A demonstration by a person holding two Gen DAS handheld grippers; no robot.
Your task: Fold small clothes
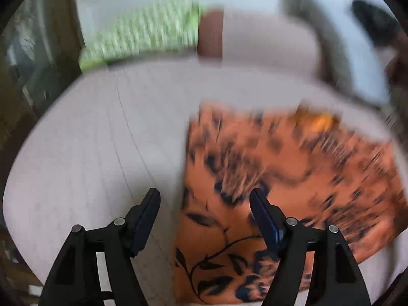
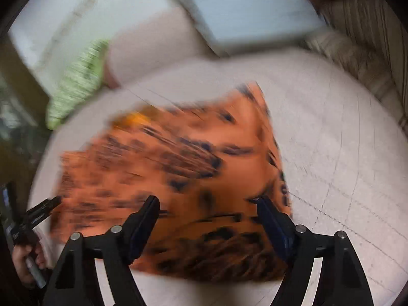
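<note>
Orange fabric garment with a dark floral print, lying spread on the pale quilted surface. Left gripper: jaws wide apart, empty, above the garment's left edge. Right gripper: jaws wide apart, empty, above the garment's near part. Behind lies a green-and-white striped cloth. Both views are motion-blurred.

Black tool arms, silver screws, dark-blue pads
</note>
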